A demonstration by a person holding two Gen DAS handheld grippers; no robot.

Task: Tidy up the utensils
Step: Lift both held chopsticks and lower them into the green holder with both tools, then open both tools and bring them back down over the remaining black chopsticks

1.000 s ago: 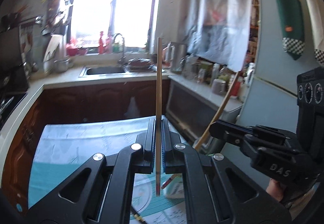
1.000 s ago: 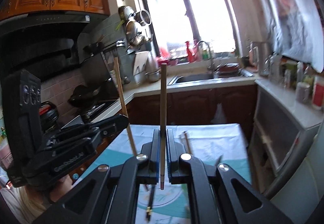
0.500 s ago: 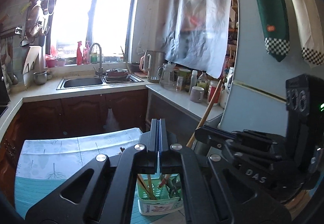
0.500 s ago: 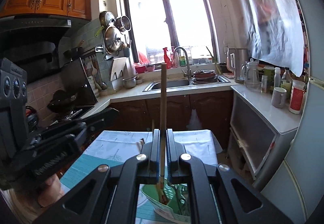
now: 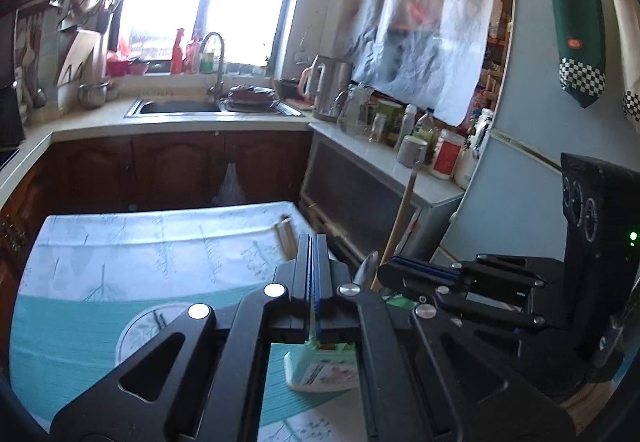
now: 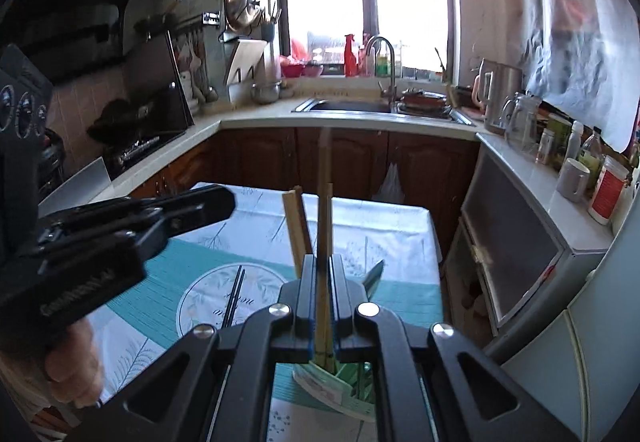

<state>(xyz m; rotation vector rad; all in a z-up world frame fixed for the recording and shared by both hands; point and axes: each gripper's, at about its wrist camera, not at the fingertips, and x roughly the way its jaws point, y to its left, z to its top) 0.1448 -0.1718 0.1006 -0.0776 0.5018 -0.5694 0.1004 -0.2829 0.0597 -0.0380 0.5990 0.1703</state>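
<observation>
Since a second ago, the left gripper (image 5: 315, 282) let its chopstick go and is pinched shut on nothing. At 3 o'clock, the right gripper (image 6: 323, 306) clamps a wooden chopstick (image 6: 324, 226) standing in the green holder (image 6: 340, 382) on the tabletop (image 6: 168, 274).

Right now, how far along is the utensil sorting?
Done: several wooden chopsticks and a knife already stand in the green holder. In hand: the right gripper holds a wooden chopstick upright over the holder, not yet released. The left gripper is shut and empty. Left: a black chopstick pair lies on the tablecloth.
</observation>
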